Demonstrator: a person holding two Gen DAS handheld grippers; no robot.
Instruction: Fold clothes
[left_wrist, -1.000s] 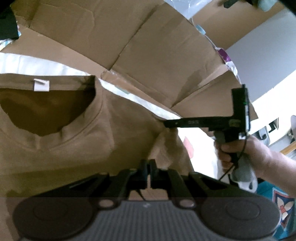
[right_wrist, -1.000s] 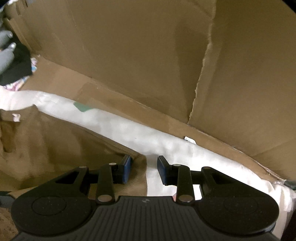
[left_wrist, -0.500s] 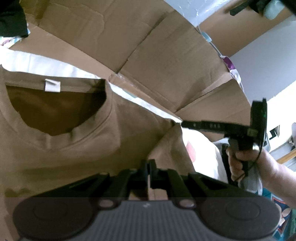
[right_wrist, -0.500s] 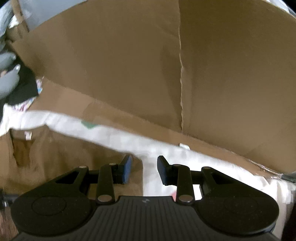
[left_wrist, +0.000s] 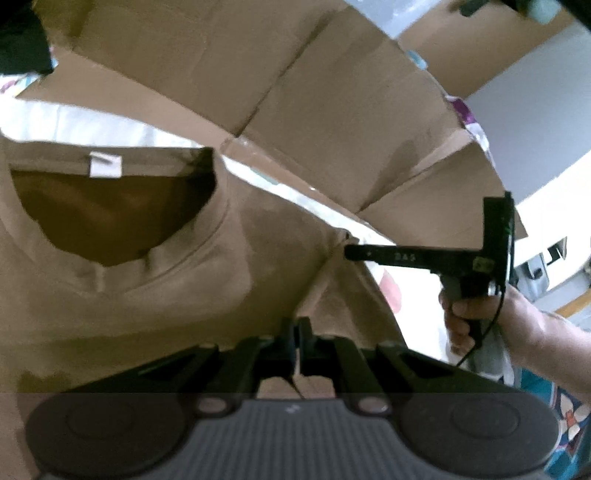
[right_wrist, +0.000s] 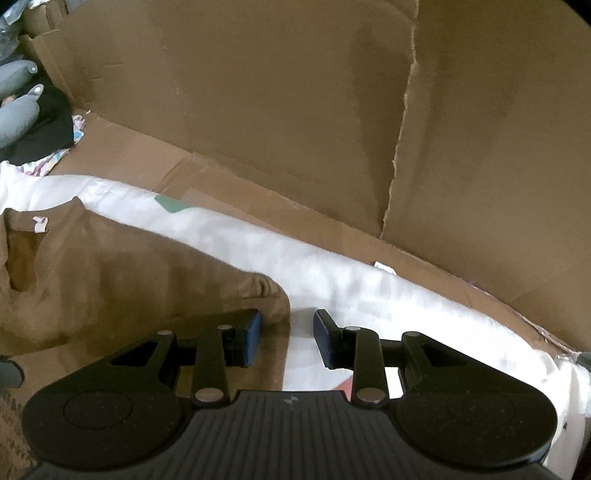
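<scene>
A brown T-shirt (left_wrist: 184, 295) lies flat on a white sheet (right_wrist: 332, 280), its round collar and white label (left_wrist: 105, 165) facing me. My left gripper (left_wrist: 295, 328) is shut on a raised fold of the shirt near the shoulder. In the left wrist view my right gripper (left_wrist: 349, 253) shows side-on, held by a hand (left_wrist: 476, 314), its tip at the shirt's shoulder edge. In its own view the right gripper (right_wrist: 287, 334) stands open. The T-shirt's (right_wrist: 110, 288) rolled sleeve edge lies by the left finger (right_wrist: 251, 336), not pinched.
Tall cardboard panels (right_wrist: 258, 110) wall in the far side, also standing behind the shirt as cardboard (left_wrist: 332, 110). Dark clothing (right_wrist: 44, 125) and grey rounded objects (right_wrist: 14, 118) lie at the far left. A patterned blue cloth (left_wrist: 569, 413) shows at the lower right.
The right gripper drew a little to the right, away from the shirt's shoulder, then came back to its edge. The left gripper kept its hold on the fold.
</scene>
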